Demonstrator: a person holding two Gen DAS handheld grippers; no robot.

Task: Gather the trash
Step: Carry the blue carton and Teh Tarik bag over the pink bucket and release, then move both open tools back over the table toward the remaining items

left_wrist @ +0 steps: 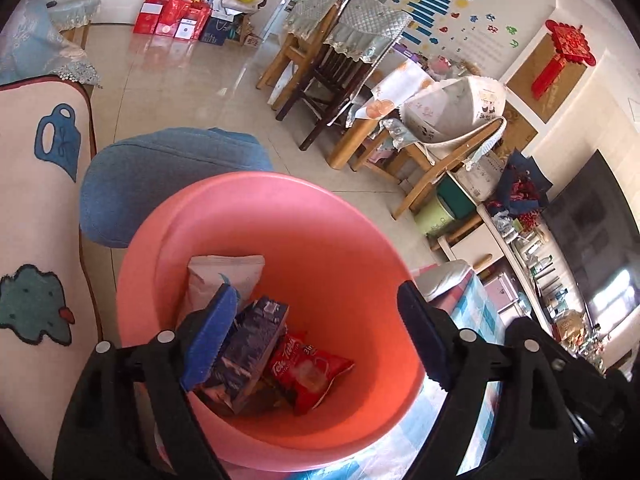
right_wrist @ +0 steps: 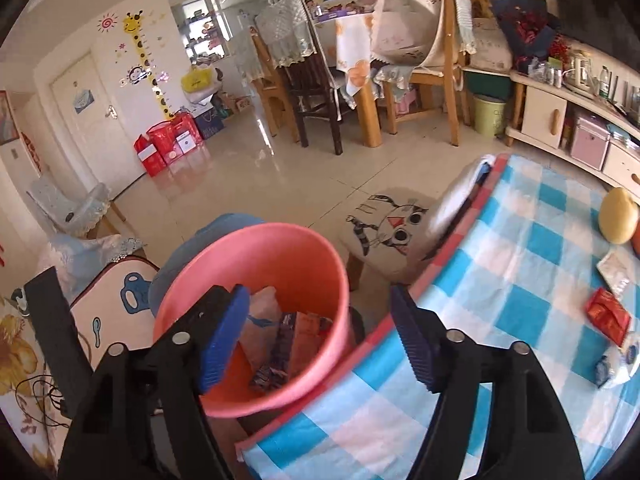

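over the pink bin (left_wrist: 340,240), both grippers open

Glossy tiled floor (right_wrist: 304,176), wooden chairs (right_wrist: 316,92)

Both views are bright with daylight, no artificial source discernible. The tiled floor (left_wrist: 192,80) carries broad white glare in the left wrist view, and the same sheen runs as streaks across the floor in the right wrist view. A dark screen (left_wrist: 592,232) at the right of the left wrist view mirrors bright window patches. Fisheye distortion is strong: straight edges bow, and black vignette fills every corner. Centre focus is acceptable; far clutter is soft. Shadows under the chairs (right_wrist: 320,92) are faint and diffuse.
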